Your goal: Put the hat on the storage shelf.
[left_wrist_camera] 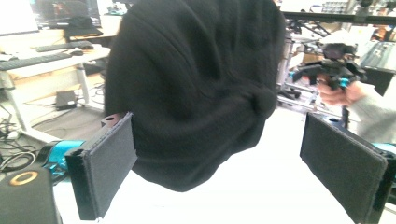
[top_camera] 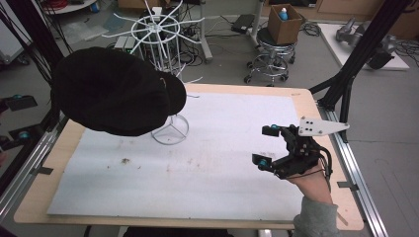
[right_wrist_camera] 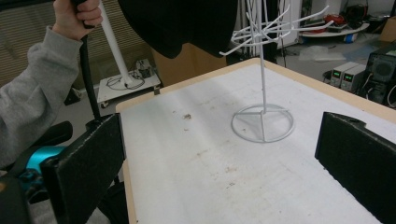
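One black hat [top_camera: 116,91] on one white rack [top_camera: 163,29], two open claws.

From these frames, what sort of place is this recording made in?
Probably a lab or workshop: desks with keyboards, bench instruments and loose floor cables surround a framed table holding a white wire rack.
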